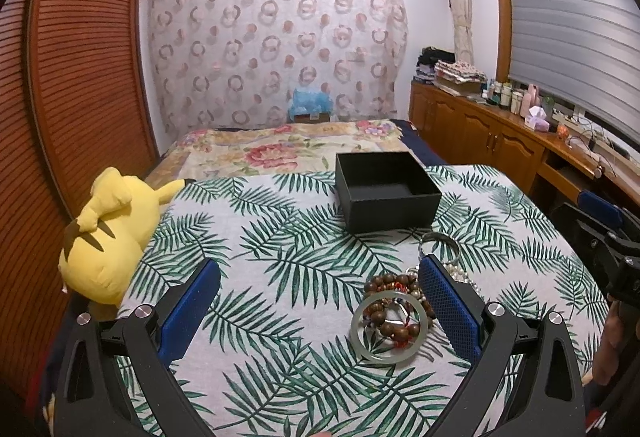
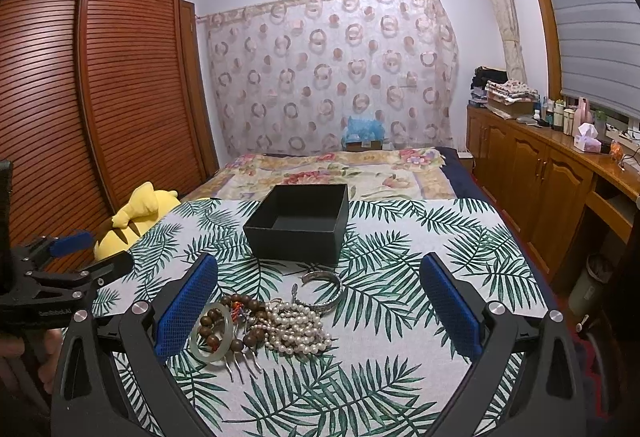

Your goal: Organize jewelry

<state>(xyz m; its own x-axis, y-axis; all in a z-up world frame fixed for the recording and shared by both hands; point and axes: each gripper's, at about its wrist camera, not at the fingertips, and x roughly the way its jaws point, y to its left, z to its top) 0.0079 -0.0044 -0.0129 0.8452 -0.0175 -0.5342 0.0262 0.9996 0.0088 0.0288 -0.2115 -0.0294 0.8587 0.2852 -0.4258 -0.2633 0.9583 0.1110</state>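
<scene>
A heap of jewelry lies on the palm-leaf cloth (image 2: 384,337): a pale jade bangle (image 1: 389,326) (image 2: 211,334), brown wooden bead bracelets (image 1: 390,283) (image 2: 244,307), a white pearl strand (image 2: 298,325) and a silver cuff (image 2: 325,287) (image 1: 439,243). Behind the heap stands an open, empty black box (image 1: 386,191) (image 2: 299,223). My left gripper (image 1: 320,273) is open and hovers above the cloth, the heap near its right finger. My right gripper (image 2: 318,269) is open too, with the heap low between its fingers, nearer the left one. Neither holds anything.
A yellow plush toy (image 1: 108,233) (image 2: 136,215) lies at the cloth's left edge beside a slatted wooden wardrobe (image 2: 80,85). A floral bedspread (image 2: 332,171) stretches behind the box. Wooden cabinets (image 2: 536,173) with bottles line the right wall under a window blind.
</scene>
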